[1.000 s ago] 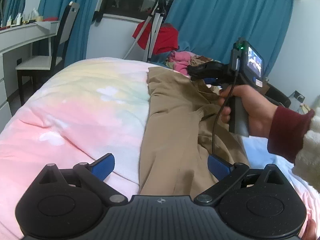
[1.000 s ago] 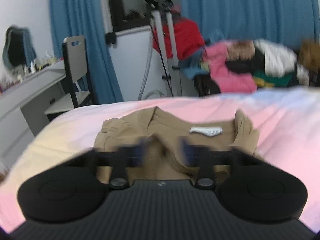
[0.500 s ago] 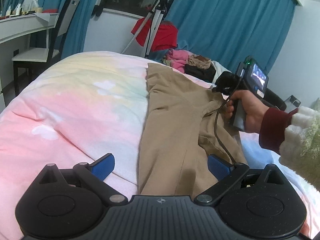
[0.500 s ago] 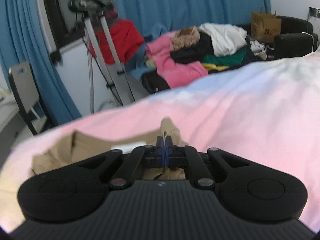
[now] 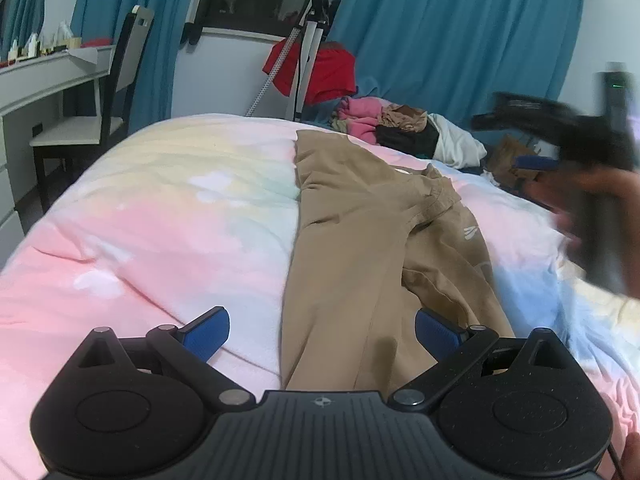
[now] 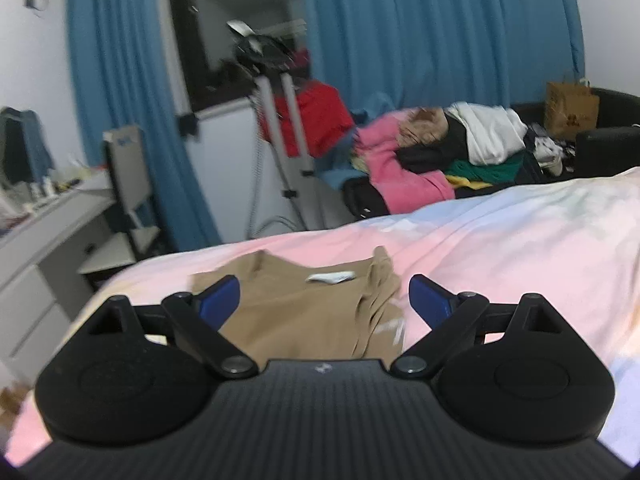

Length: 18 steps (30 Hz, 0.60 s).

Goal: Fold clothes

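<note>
A tan garment (image 5: 360, 240) lies lengthwise on the pastel bedspread (image 5: 168, 216), partly folded over itself, with a bunched sleeve at its right. My left gripper (image 5: 322, 330) is open and empty, low over the garment's near end. My right gripper (image 6: 324, 298) is open and empty, raised above the garment's collar end (image 6: 304, 308), where a white label (image 6: 330, 277) shows. In the left wrist view the right gripper (image 5: 560, 152) is a blur at the right, lifted off the cloth.
A heap of mixed clothes (image 6: 440, 160) lies beyond the bed's far edge. A tripod stand (image 5: 304, 40) with a red garment (image 5: 320, 72) stands by the blue curtains. A desk and chair (image 5: 100, 100) are at the left.
My right gripper was shut on the garment's edge half a second ago; it has opened, let go and lifted away to the right. The left gripper has stayed open in place.
</note>
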Each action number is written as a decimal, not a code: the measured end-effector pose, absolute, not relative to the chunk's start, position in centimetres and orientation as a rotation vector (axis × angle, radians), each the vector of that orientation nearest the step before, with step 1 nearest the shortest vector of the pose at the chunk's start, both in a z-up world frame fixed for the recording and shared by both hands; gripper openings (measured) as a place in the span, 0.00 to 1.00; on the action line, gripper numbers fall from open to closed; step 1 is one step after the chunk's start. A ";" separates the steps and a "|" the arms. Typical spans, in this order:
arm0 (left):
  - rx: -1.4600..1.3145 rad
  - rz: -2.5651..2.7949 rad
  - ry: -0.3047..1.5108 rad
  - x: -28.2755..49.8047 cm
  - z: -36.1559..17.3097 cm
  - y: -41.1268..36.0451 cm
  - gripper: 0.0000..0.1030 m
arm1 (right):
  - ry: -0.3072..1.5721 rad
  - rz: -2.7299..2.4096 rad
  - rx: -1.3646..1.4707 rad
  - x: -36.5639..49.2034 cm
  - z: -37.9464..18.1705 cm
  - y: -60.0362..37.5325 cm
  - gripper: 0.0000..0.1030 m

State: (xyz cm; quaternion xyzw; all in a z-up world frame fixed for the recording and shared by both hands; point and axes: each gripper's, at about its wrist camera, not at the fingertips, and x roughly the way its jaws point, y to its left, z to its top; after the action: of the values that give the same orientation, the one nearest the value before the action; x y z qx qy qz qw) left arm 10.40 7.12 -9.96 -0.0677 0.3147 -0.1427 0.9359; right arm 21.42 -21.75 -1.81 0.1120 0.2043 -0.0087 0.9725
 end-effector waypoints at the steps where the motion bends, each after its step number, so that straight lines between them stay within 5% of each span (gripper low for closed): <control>1: -0.137 -0.289 0.636 10.0 -9.6 7.2 0.97 | 0.410 -0.006 0.229 19.4 -1.4 -21.5 0.90; 15: 0.047 -0.192 0.732 2.6 -7.2 6.6 0.97 | 0.375 0.148 0.292 0.1 -1.2 -22.1 0.90; 18: 0.066 -0.190 0.763 1.5 -7.0 6.6 0.85 | 0.426 0.137 0.312 -0.7 -2.0 -22.8 0.90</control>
State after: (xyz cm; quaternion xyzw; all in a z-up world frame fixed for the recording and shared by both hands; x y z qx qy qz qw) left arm 1.45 6.65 -7.01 0.0323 0.3717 -0.0926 0.9232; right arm -0.70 -22.75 -2.05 0.1540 0.2102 0.0676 0.9631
